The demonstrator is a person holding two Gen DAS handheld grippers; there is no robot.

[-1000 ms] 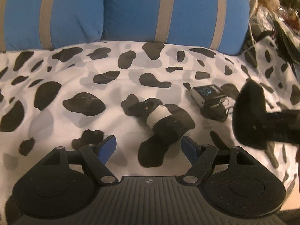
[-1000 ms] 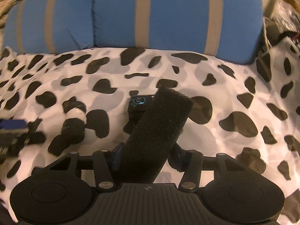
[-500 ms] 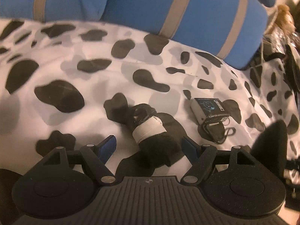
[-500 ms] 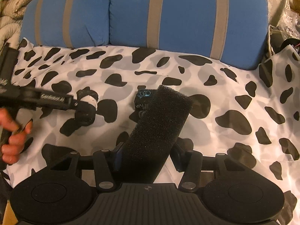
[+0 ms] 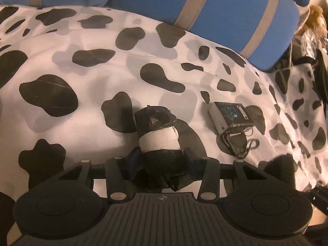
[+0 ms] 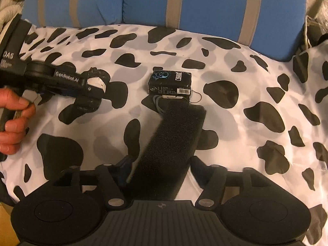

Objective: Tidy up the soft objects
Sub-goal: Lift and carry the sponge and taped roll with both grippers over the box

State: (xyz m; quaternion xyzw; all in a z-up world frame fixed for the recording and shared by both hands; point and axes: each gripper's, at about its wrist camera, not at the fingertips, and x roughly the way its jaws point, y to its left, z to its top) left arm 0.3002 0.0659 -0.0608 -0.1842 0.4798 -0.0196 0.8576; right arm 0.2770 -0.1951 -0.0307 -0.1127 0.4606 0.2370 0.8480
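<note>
A black soft roll with a white band (image 5: 157, 135) lies on the cow-print bedspread (image 5: 82, 65). My left gripper (image 5: 162, 162) is shut on the roll's near end, blue pads pressed on both sides. The right wrist view shows that gripper (image 6: 90, 94) on the roll (image 6: 96, 82) at the left. My right gripper (image 6: 160, 164) is shut on a long black foam block (image 6: 170, 137) that sticks forward above the bedspread (image 6: 246, 78). The foam's end (image 5: 283, 166) shows at the lower right of the left wrist view.
A small black box with a blue print (image 6: 170, 82) (image 5: 231, 116) lies mid-bed, with a dark cord and clip (image 5: 237, 143) beside it. Blue pillows with tan stripes (image 6: 184, 6) line the far edge. Clutter and a plush toy (image 5: 313, 22) sit at the far right.
My left gripper has moved forward over the banded roll and its fingers have closed on it. My right gripper still holds the foam block, drawn back and lifted a little.
</note>
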